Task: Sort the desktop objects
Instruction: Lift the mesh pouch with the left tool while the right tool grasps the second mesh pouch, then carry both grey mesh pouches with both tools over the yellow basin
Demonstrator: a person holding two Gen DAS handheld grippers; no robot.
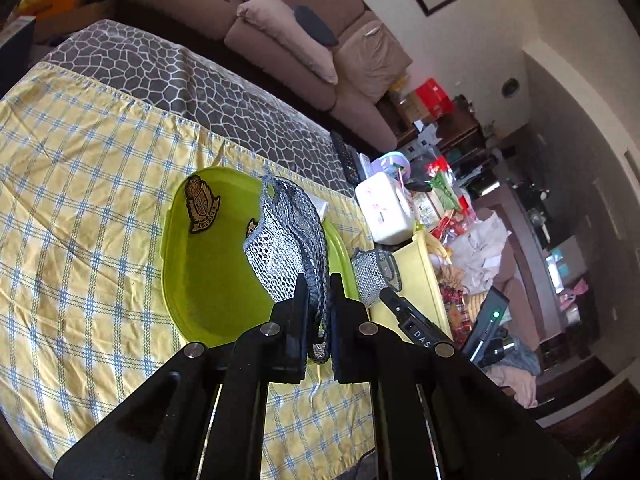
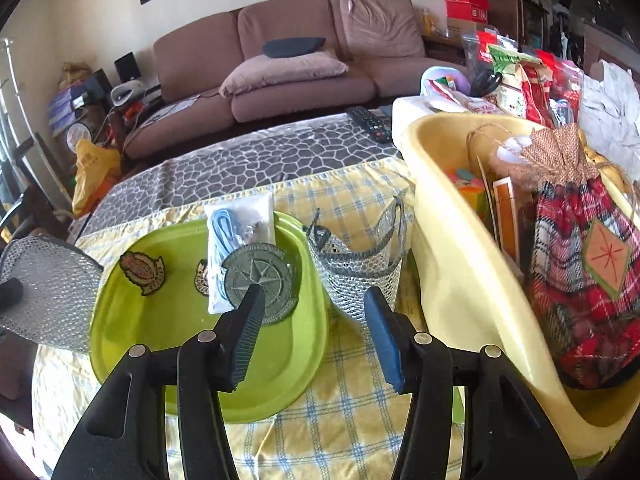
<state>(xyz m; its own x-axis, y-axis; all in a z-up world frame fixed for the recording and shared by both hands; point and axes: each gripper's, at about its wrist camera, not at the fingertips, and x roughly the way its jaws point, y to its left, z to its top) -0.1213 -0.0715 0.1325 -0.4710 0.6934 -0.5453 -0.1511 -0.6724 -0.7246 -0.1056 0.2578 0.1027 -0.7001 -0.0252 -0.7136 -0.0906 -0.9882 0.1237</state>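
The mesh pouch [image 1: 280, 240] is clamped by its folded edge in the left gripper [image 1: 319, 292], whose fingers [image 1: 299, 300] are clenched on the netting, and it hangs in the air over the near rim of the green tray [image 1: 208, 280]. It looks very light and limp: the netting sags and folds under its own weight, so a pinch on the bound hem, as here, seems the surest hold, since the open weave could snag on a fingertip. A second mesh pouch [image 2: 360, 264] stands slumped on the checked cloth [image 2: 360, 400] between the tray and the yellow tub [image 2: 448, 280]. The right gripper [image 2: 312, 312] hovers in front of it with its fingers [image 2: 250, 320] released and parted, nothing between them; its dark top band looks the best place to grip.

On the tray lie a crest-shaped embroidered patch [image 2: 142, 266], a round grey compass patch [image 2: 260, 280] and a clear bag of blue cord [image 2: 236, 232], all flat, soft and light. The crest patch carries a scroll with lettering that seems to begin "GRO", but the rest is too small to make out. The other gripper's body, seen in the left view, shows the letters "DAS". The tub holds a plaid drawstring bag [image 2: 580, 288], and the worktop under the cloth has a grey pebble-pattern cover [image 2: 256, 160].
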